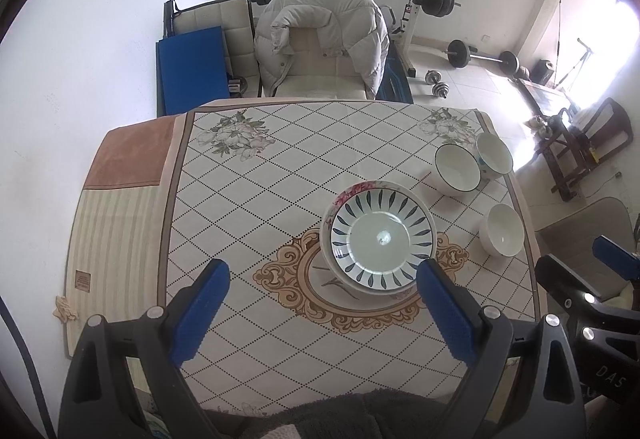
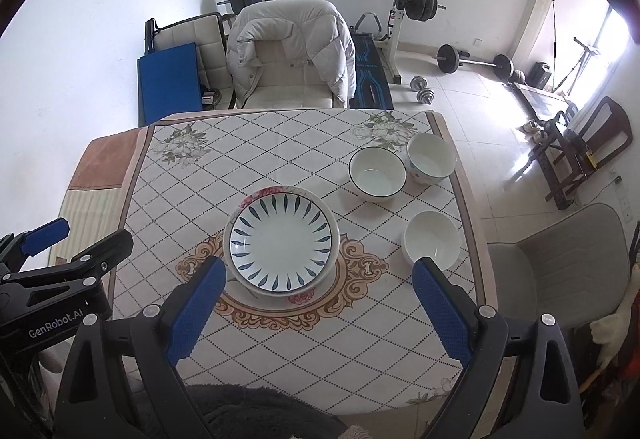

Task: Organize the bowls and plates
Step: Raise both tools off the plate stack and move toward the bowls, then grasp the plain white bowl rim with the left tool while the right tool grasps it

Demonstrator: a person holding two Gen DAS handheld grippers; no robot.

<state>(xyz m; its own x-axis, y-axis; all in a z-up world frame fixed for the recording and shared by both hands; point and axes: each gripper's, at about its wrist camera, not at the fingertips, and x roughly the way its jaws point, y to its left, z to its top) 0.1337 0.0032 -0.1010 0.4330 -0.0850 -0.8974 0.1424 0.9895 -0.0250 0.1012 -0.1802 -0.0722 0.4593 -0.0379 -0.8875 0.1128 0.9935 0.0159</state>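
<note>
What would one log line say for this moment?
plates: stacked mid-table | bowls: three, apart | left gripper: open, empty | right gripper: open, empty

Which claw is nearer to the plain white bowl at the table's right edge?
Right. The right claw has one finger just below the plain white bowl. The left claw straddles the stacked plates' near edge, further left of it.

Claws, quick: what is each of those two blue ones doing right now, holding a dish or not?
Left claw: open, holding nothing, above the table.
Right claw: open, holding nothing, above the table.
</note>
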